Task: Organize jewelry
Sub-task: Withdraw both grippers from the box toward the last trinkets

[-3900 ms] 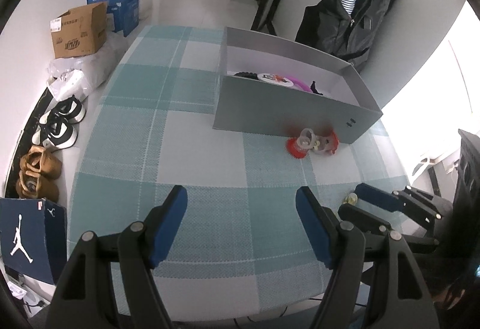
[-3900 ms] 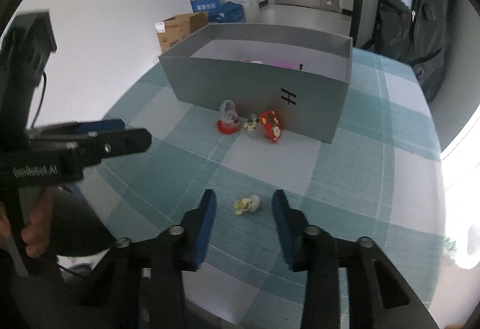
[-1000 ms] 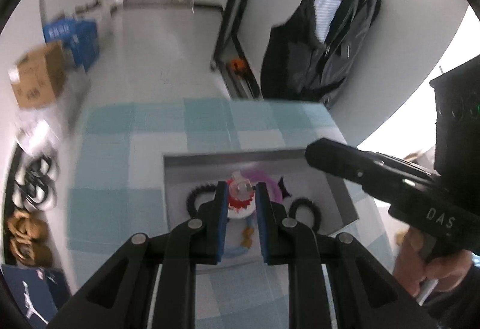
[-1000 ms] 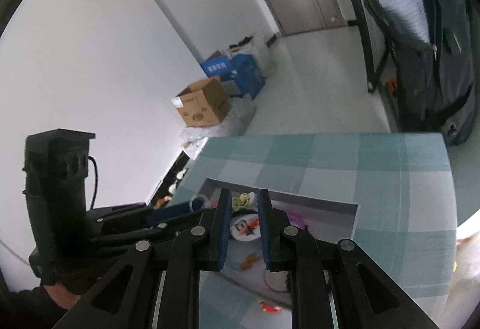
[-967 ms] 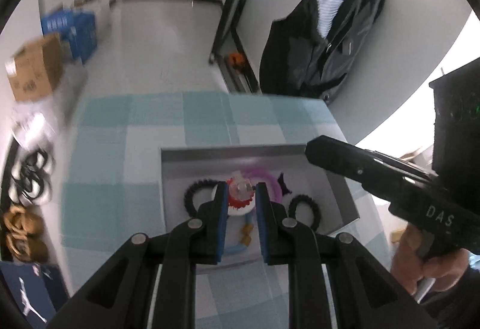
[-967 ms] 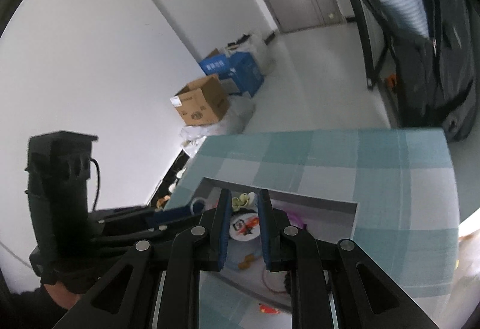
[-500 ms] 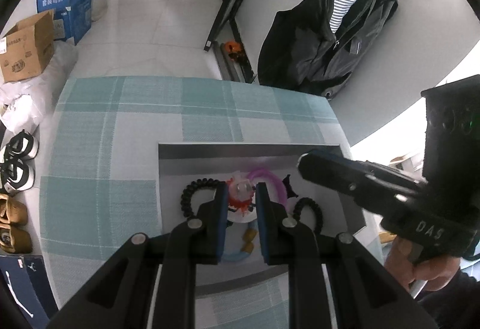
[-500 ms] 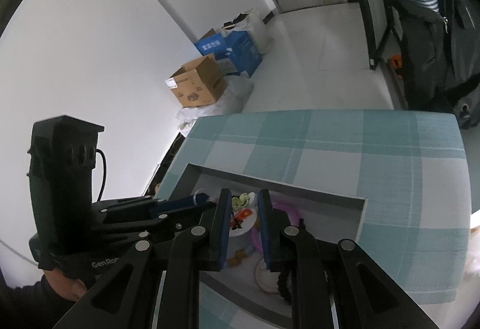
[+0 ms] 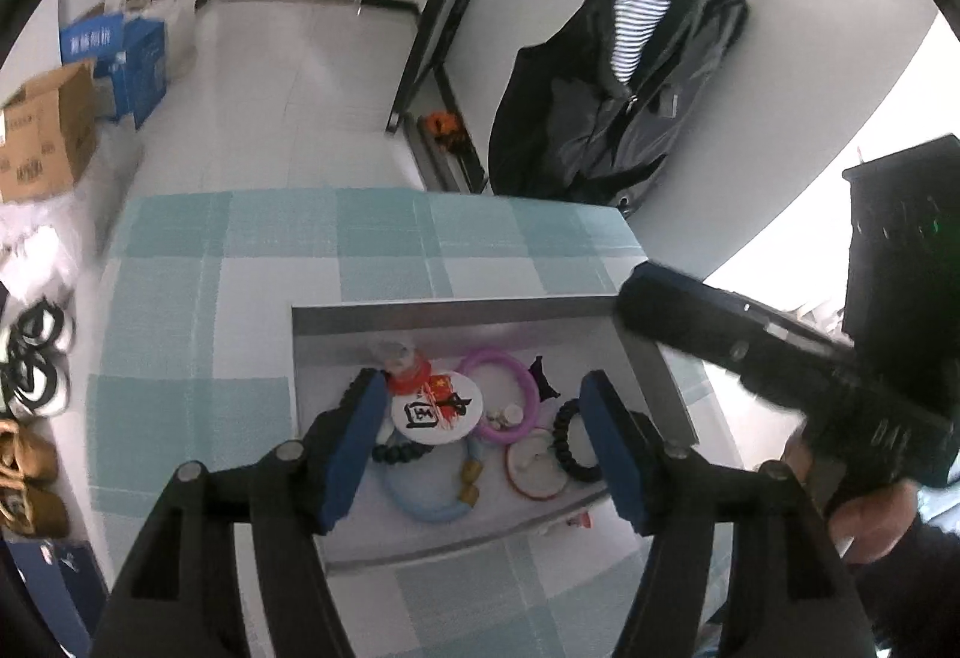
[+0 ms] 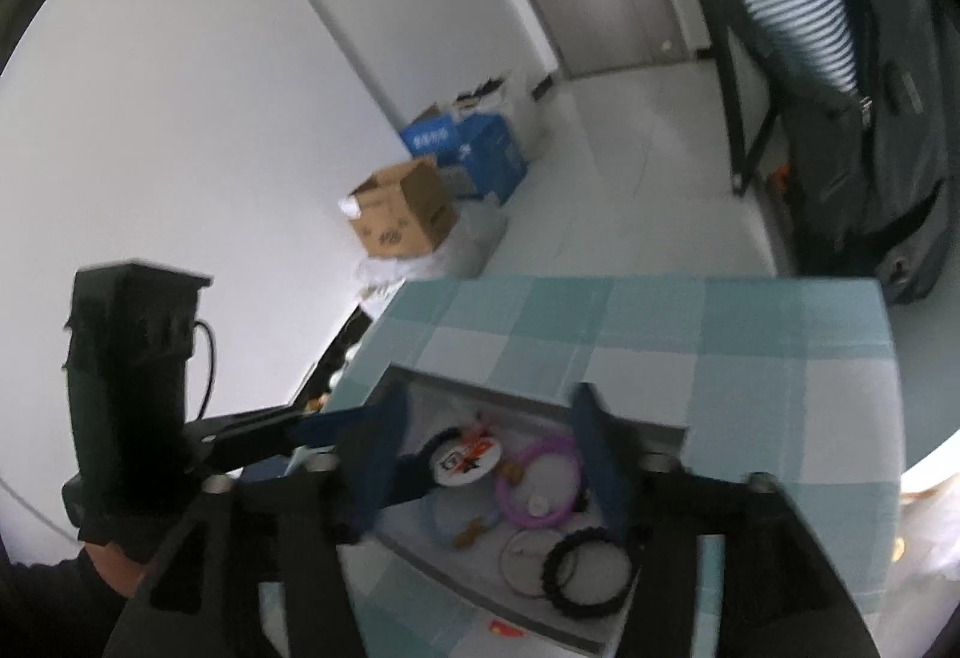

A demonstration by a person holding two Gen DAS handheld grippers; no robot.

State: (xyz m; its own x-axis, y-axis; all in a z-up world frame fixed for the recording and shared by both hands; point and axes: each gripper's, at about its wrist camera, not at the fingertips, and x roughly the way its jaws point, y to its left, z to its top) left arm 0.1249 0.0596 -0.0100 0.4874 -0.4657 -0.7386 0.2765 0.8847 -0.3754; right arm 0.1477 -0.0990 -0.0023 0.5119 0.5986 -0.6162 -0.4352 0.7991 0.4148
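A grey open box (image 9: 456, 315) stands on the checked tablecloth and holds jewelry: a red and clear piece (image 9: 407, 365), a white round badge (image 9: 437, 409), a purple ring (image 9: 499, 395), a black bead bracelet (image 9: 571, 441) and a blue bracelet (image 9: 420, 502). My left gripper (image 9: 480, 448) hangs open and empty above the box. My right gripper (image 10: 489, 457) is also open and empty above the box (image 10: 528, 399), over the badge (image 10: 467, 457) and purple ring (image 10: 540, 478).
A small red piece (image 9: 579, 521) lies on the cloth (image 9: 198, 298) just outside the box's near wall. A dark jacket (image 9: 612, 76) hangs behind the table. Cardboard boxes (image 9: 42, 136) and shoes (image 9: 30, 358) are on the floor at left.
Both grippers have opened. The red and clear piece left my left gripper and now lies in the box; the small piece my right gripper held is gone from its jaws.
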